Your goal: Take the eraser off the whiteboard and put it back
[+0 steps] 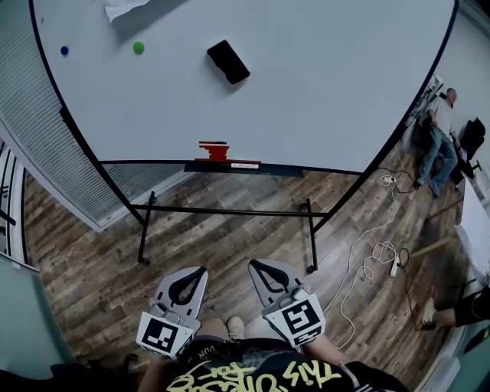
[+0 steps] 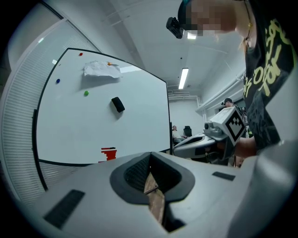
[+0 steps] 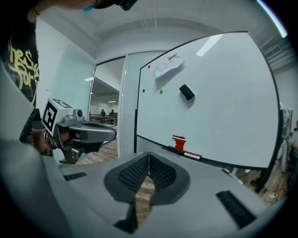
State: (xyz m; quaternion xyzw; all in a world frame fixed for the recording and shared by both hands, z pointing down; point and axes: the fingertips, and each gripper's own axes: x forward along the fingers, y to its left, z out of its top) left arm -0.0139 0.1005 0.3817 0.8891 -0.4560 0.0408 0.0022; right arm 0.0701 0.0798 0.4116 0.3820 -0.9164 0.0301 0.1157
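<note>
Eraser (image 1: 228, 61) position, head view: a black block stuck on the whiteboard (image 1: 329, 92), tilted, in the upper middle of the board. It sat to the right of a green magnet (image 1: 138, 47) and a blue magnet (image 1: 64, 50). A crumpled paper (image 1: 122, 8) hung at the top edge. Red items (image 1: 216, 150) sat on the tray (image 1: 276, 170) along the bottom rail. The board stood on a black frame over a wooden floor (image 1: 230, 245), and a white cable (image 1: 367, 264) lay looped to the right. My left gripper (image 1: 193, 279) and right gripper (image 1: 264, 276) were low in the picture, side by side. Both pointed toward the board and were well apart from it.

Left gripper view: jaws clenched, tips meeting, nothing between them. Only floor showed through the slot beneath. The eraser (image 2: 118, 104) was on the board, ahead and left of the jaw line, untouched. The right gripper was visible at the right side.

Right gripper view: jaws clenched, tips together, empty. The eraser (image 3: 186, 92) was on the board, up and to the right of the jaws, well apart from them. The red items sat on the tray below it. The left gripper showed at the left edge.
</note>
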